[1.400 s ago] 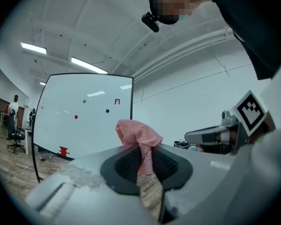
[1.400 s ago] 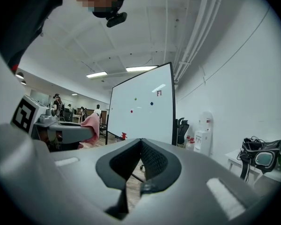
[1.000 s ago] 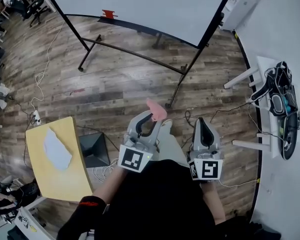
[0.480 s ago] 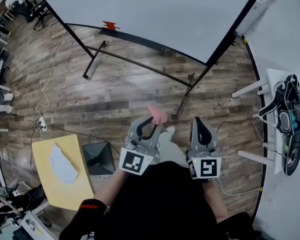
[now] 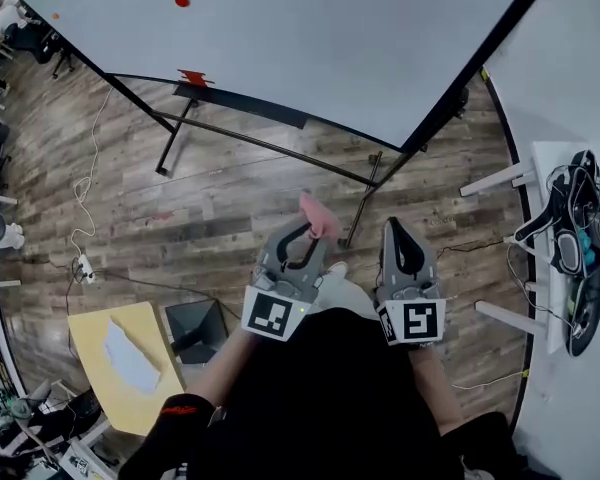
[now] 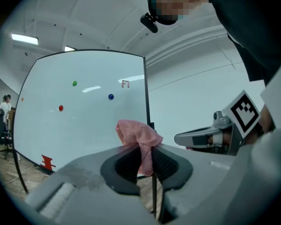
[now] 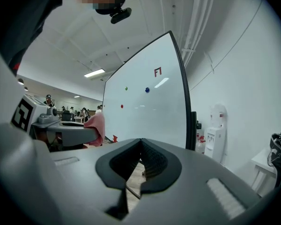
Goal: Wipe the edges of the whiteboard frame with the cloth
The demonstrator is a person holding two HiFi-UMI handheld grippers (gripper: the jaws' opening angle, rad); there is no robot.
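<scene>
Cloth (image 6: 136, 134), pink, clamped in left gripper (image 5: 311, 235) fingers; right gripper (image 5: 397, 228) fingers pressed together, empty; whiteboard (image 5: 280, 38) ahead

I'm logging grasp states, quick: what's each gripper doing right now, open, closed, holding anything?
Left gripper: jaws closed on the pink cloth.
Right gripper: jaws closed, holding nothing.

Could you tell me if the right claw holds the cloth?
No, the right claw is shut empty; the left claw pinches the pink cloth.
</scene>
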